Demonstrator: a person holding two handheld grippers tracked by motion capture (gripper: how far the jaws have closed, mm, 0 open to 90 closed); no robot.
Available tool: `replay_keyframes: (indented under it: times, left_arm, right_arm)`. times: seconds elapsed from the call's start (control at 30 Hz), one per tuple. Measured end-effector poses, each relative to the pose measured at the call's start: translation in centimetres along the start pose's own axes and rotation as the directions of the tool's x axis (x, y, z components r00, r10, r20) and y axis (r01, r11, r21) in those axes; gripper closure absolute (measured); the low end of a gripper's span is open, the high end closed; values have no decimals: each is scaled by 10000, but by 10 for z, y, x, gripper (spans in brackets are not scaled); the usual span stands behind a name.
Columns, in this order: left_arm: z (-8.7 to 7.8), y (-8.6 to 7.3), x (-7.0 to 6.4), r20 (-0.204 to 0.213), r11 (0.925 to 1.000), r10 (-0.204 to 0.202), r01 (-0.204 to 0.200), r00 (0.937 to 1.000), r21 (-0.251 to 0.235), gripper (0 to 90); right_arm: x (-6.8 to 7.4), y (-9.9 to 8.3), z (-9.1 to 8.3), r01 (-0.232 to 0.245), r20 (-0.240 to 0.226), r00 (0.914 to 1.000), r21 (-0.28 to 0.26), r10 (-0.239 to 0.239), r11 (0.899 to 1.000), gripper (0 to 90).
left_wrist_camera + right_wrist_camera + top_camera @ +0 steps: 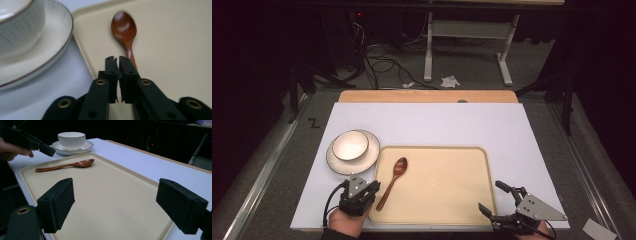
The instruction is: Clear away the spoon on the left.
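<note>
The wooden spoon [393, 181] lies flat in the left part of the beige tray [452, 200], bowl end toward the far rim, nothing gripping it. The left gripper [371, 189] hovers at the tray's near left corner just beside the spoon's handle, jaws clenched together on nothing. The right gripper [494, 199] sits at the tray's near right corner, jaws spread wide. Left of the tray, a white bowl [350, 145] stands in a saucer [364, 161].

Dark room, cables [382, 62] on grey floor [472, 65]
</note>
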State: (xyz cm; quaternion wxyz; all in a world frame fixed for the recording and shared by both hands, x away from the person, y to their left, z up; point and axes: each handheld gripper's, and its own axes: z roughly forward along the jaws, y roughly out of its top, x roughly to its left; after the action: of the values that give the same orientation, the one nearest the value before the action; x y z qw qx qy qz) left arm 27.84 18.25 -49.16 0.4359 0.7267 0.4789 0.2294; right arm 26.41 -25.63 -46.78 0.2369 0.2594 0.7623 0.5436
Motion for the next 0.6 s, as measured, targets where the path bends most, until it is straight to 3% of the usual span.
replay_keyframes:
  times: [0.17, 0.3, 0.43, 0.6]
  left_arm:
    - [-4, 1, 1, 152, 9999, -52, 54, 9999, -118, 900]
    - [-6, 0, 5, -64, 9999, 43, -43, 10000, -97, 900]
    - [2, -6, 10, -285, 9951, 255, -227, 9993, 964, 900]
    - [10, -12, 7, -385, 9718, 639, -534, 9972, 2298, 900]
  right_arm:
    - [0, 0, 0, -89, -28, 10000, 28, 90, 10000, 162]
    - [0, 0, 0, -70, -33, 10000, 19, 71, 10000, 162]
    - [1, 0, -1, -65, -2, 10000, 43, 65, 10000, 162]
    - [1, 1, -1, -39, 9, 10000, 64, 39, 10000, 162]
